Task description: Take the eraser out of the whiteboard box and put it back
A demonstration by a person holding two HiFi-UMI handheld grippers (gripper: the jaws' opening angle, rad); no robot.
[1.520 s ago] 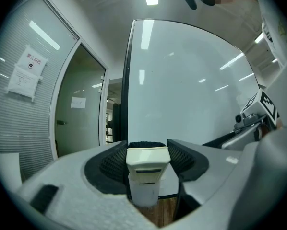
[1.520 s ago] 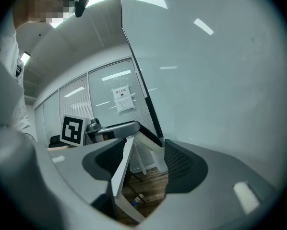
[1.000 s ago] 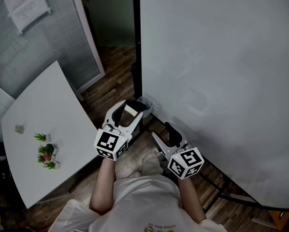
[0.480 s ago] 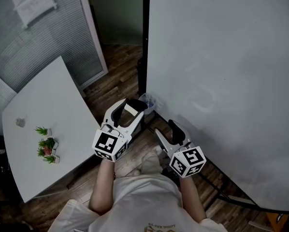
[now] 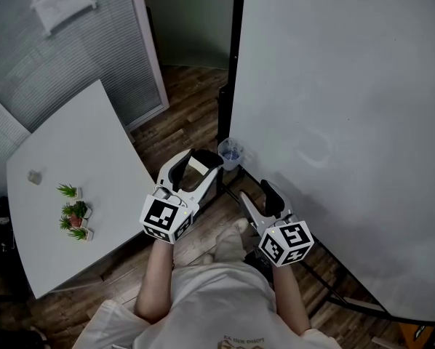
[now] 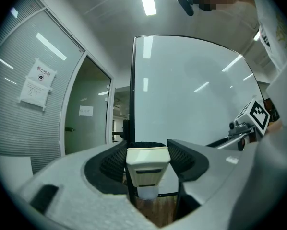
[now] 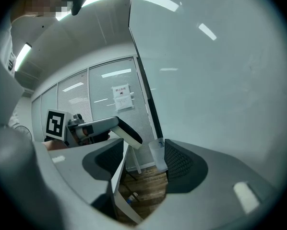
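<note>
Eraser point(image 6: 148, 163), a cream block, is clamped between the left gripper's point(image 5: 196, 160) jaws. It is just short of the clear whiteboard box point(image 5: 232, 153), which sits ahead of the tips by the whiteboard's point(image 5: 348, 122) lower corner. Right gripper point(image 5: 257, 195) is beside the left one on its right, with jaws apart and nothing gripped.

The big whiteboard point(image 5: 334, 122) walls off the whole right side. The white surface point(image 5: 65, 151) fills the left. Between them runs a strip of wood floor point(image 5: 192, 104), free to pass. A small clear box point(image 5: 232, 153) sticks out at the board's black post point(image 5: 236, 49).
</note>
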